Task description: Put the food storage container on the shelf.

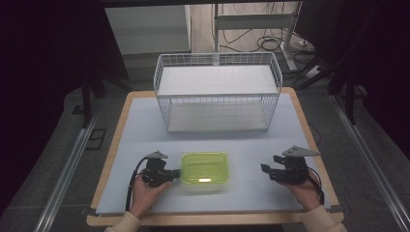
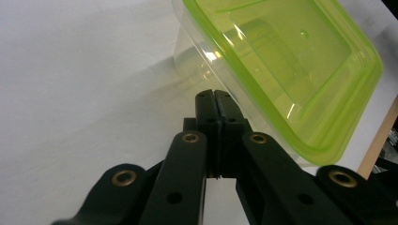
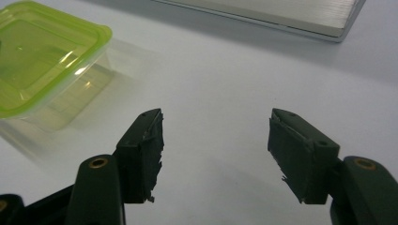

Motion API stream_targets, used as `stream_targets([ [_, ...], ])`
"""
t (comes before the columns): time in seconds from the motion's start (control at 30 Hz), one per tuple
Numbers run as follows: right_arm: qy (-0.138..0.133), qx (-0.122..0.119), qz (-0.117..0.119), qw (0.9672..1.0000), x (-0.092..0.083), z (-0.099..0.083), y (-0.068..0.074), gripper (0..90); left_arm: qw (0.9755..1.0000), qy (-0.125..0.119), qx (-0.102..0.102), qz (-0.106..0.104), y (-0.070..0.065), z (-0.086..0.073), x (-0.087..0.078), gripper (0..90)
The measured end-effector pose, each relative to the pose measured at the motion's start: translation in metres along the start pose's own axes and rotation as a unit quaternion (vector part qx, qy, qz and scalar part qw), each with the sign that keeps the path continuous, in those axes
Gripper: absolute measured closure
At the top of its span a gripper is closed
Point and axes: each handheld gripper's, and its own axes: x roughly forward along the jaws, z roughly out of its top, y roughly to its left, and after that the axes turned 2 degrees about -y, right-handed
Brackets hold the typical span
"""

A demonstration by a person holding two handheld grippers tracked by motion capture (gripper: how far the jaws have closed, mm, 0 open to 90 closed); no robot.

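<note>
Thing in hand: a clear square plastic container with a lime-green lid, lid on, lying near the front edge of the pale grey counter, between the two hands.
Left gripper: the left gripper sits at the container's nine o'clock side, clenched tight with nothing between its jaws; in the left gripper view the tips meet just under the overhanging lid rim, against or very close to the clear wall. Whether they actually touch it I cannot tell.
Right gripper: the right gripper rests at the container's three o'clock, well apart from it, released with jaws spread and empty.
Likely goal: the white wire basket stands at twelve o'clock from the container, open on top, and looks like the destination.
Step in hand: judged as a nudge or steadying contact from the left side, ahead of a proper grasp.
How to do it well: push low on the wall rather than on the rim, so the lid is not levered off; keep the push slow, since the light box should slide easily.
Grasp advice: bring the open right gripper in to pinch the lid rim and wall at three o'clock.
Risk: tipping the container.
</note>
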Motion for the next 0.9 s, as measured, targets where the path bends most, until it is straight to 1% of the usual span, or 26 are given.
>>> stream_targets([
  [0.2,0.000,-0.004,0.002,1.0000,0.001,0.000,0.001,36.4,1.0000,0.004,0.004,-0.005,-0.006,0.008,0.010,90.0],
  [0.37,0.002,-0.002,0.004,1.0000,0.001,0.000,0.001,36.3,0.9999,0.009,0.005,-0.008,-0.012,0.011,0.020,90.0],
  [0.47,0.001,-0.006,0.005,1.0000,0.002,-0.001,0.002,36.2,0.9998,0.012,0.011,-0.010,-0.016,0.013,0.025,90.0],
  [0.57,0.002,-0.006,0.009,0.9999,0.002,-0.001,0.004,35.8,0.9998,0.012,0.012,-0.007,-0.016,0.012,0.026,89.9],
  [0.6,0.000,-0.008,0.010,0.9999,0.002,-0.001,0.004,35.4,0.9998,0.013,0.011,-0.006,-0.014,0.012,0.025,89.8],
  [0.63,-0.001,-0.008,0.012,0.9999,0.002,-0.001,0.004,34.7,0.9999,0.009,0.004,-0.006,-0.012,0.011,0.023,89.6],
  [0.7,-0.009,-0.007,0.015,0.9998,0.001,0.000,0.005,32.7,1.0000,-0.003,-0.005,-0.005,-0.006,0.010,0.015,89.5],
  [0.77,-0.016,-0.005,0.026,0.9995,0.000,0.001,0.005,29.1,0.9998,-0.015,-0.013,-0.005,-0.003,0.009,0.007,89.6],
  [0.83,-0.021,-0.006,0.033,0.9992,-0.001,0.002,0.007,26.4,0.9995,-0.027,-0.014,-0.006,0.000,0.007,-0.003,89.2],
  [0.9,-0.027,-0.013,0.044,0.9986,-0.001,0.002,0.009,25.0,0.9991,-0.037,-0.016,-0.010,0.001,0.006,-0.011,88.4],
])
